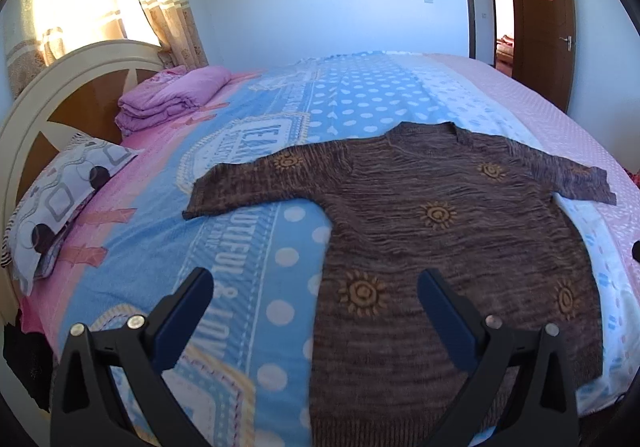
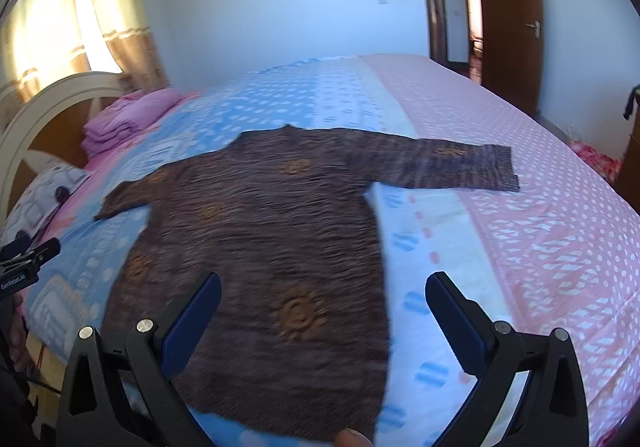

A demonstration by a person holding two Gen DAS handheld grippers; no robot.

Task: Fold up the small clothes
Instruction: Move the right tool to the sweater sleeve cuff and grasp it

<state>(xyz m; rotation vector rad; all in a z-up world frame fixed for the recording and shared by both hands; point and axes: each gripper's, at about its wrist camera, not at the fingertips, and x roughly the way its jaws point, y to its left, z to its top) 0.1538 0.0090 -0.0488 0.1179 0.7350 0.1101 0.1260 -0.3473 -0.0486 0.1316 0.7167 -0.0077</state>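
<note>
Sweater [image 1: 432, 231] lies flat and face up on the bed [image 1: 256, 247], brown knit with yellow sun motifs, both sleeves stretched out to the sides and the neckline pointing away toward the far wall. The left gripper [image 1: 316, 287] hangs above the garment's near left edge with its jaws spread wide and nothing between them; its left finger sits over the blue dotted bedspread, its right finger over the knit body. The right gripper [image 2: 324, 291] hovers over the lower right part of the sweater, jaws likewise wide apart and empty, the left finger above the fabric and the right finger above the pale bedspread just beside the hem side. A fingertip shows at the bottom edge of the right wrist view, close to the hem. Near the headboard [image 1: 52, 87] rest a folded pink blanket [image 1: 172, 95] and a patterned pillow [image 1: 64, 191], well apart from the sweater
</note>
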